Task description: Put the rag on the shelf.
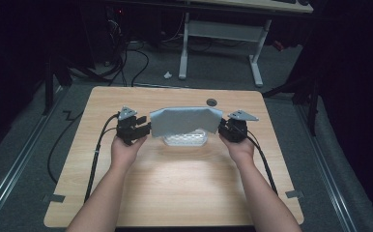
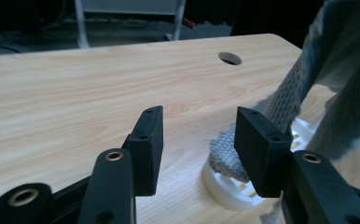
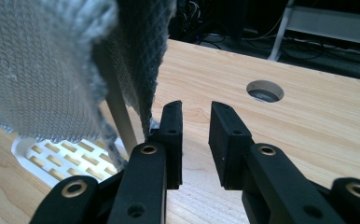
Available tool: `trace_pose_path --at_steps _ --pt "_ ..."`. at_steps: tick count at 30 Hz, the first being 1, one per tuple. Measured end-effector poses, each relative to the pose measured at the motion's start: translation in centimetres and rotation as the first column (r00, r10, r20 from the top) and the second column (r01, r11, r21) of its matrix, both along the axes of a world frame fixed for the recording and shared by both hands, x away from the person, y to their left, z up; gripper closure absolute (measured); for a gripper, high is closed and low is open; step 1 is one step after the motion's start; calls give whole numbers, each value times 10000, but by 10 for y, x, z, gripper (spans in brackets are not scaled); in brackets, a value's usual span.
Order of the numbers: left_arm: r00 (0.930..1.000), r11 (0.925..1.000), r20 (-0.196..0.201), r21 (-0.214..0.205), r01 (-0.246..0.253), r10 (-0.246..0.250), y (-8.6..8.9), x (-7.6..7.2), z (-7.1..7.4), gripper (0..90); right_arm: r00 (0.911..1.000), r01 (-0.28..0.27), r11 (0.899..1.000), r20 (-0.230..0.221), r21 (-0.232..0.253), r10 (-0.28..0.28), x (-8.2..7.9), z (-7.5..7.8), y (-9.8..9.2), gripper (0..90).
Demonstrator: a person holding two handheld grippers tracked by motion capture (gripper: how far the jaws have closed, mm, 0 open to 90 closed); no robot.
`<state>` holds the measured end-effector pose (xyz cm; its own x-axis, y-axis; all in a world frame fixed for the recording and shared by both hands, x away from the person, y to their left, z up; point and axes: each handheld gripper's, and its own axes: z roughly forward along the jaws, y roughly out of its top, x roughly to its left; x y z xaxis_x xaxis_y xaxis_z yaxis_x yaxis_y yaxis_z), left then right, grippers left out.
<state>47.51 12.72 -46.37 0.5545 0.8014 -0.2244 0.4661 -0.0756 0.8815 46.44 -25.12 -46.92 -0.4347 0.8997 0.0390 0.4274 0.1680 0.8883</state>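
Observation:
A grey waffle-weave cloth [image 1: 184,121] stands raised over a white slotted tray [image 1: 184,140] at the middle of the wooden table [image 1: 175,188]. My left gripper [image 1: 146,129] sits at the cloth's left edge. Its jaws are open with nothing between them [image 2: 199,140], and the cloth [image 2: 290,93] hangs just outside the right jaw, over the tray [image 2: 225,186]. My right gripper [image 1: 222,126] is at the cloth's right edge, open and empty [image 3: 196,126]. There the cloth [image 3: 43,70] brushes the outside of the left jaw, above the tray [image 3: 61,158].
A round cable hole [image 1: 211,102] lies in the table behind the cloth. Black cables [image 1: 97,154] trail from the grippers across the table's left and right sides. A white desk frame [image 1: 221,36] and floor cables [image 1: 126,67] stand beyond the far edge.

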Motion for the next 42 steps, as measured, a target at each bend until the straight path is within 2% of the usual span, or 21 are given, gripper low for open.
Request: trace_pose_path --at_steps 2,5,9,13,16,19,21,24,26,28,29,31,33,34,36,37,38,39,40,41,42 --pt "9999 9993 -19 -356 -100 100 6 0 2 524 10000 25 10000 -41 -70 -25 0 -1 1 759" --pt "9998 9997 72 -174 -166 167 11 -1 4 524 10000 72 9999 -61 -86 -72 -1 -1 0 759" --pt "9995 9990 134 -349 -276 281 20 -2 6 517 9999 136 9998 10 -130 -136 -1 1 -2 759" --pt "9992 9990 91 -222 -382 384 26 -4 4 513 9998 196 9996 30 -219 -196 -3 3 -4 754" --pt "9991 9989 169 259 -382 378 32 -12 0 492 9994 301 9992 191 -264 -296 -9 7 -11 733" --pt "9989 9943 238 979 -428 407 34 -20 -3 450 9987 442 9987 259 -257 -436 -18 11 -17 699" --pt "9986 9924 399 1159 -403 359 36 -29 -5 424 9985 503 9975 251 -494 -491 -25 13 -17 654" --pt "9990 9949 359 970 -285 251 42 -47 -6 411 9960 530 9970 744 -568 -487 -46 19 -19 638" --pt "9995 9971 307 763 -22 -1 43 -66 -7 411 9945 459 9959 974 -782 -382 -62 23 -19 602" --pt "9983 9949 392 926 394 -432 39 -87 -6 412 9952 302 9940 952 -1055 -202 -78 28 -18 580" --pt "9958 9917 576 1120 638 -706 34 -104 -8 412 9940 180 9941 1096 -1069 -62 -86 29 -18 576" --pt "9926 9854 414 1320 1076 -1140 25 -130 -12 408 9937 -10 9955 1116 -953 116 -108 33 -15 560" --pt "9895 9838 292 1151 1373 -1415 18 -153 -19 406 9961 -251 9960 817 -858 321 -127 33 -10 537" --pt "9868 9810 207 1135 1572 -1605 14 -164 -23 406 9955 -347 9950 850 -937 427 -137 31 -7 537" --pt "9808 9701 93 1490 1915 -1950 6 -181 -36 406 9959 -520 9945 693 -913 585 -155 22 -1 523" --pt "9808 9701 93 1490 1915 -1950 6 -181 -36 406 9959 -520 9945 693 -913 585 -155 22 -1 523" --pt "9733 9538 -579 1946 2290 -2219 -2 -191 -52 420 9974 -472 9941 501 -975 523 -173 4 3 511" --pt "9620 9367 -1043 2230 2700 -2525 -8 -191 -56 424 9980 -339 9949 506 -954 389 -182 -8 5 514" --pt "9584 9229 -1040 2597 2842 -2659 -13 -192 -58 415 9975 -145 9951 679 -974 211 -193 -23 5 547" --pt "9610 9179 -866 2845 2767 -2628 -16 -193 -59 420 9988 -186 9868 410 -1607 255 -198 -35 6 550" --pt "9596 9181 -896 2791 2813 -2668 -18 -192 -60 424 9977 -669 9733 -238 -2197 632 -195 -39 7 517"
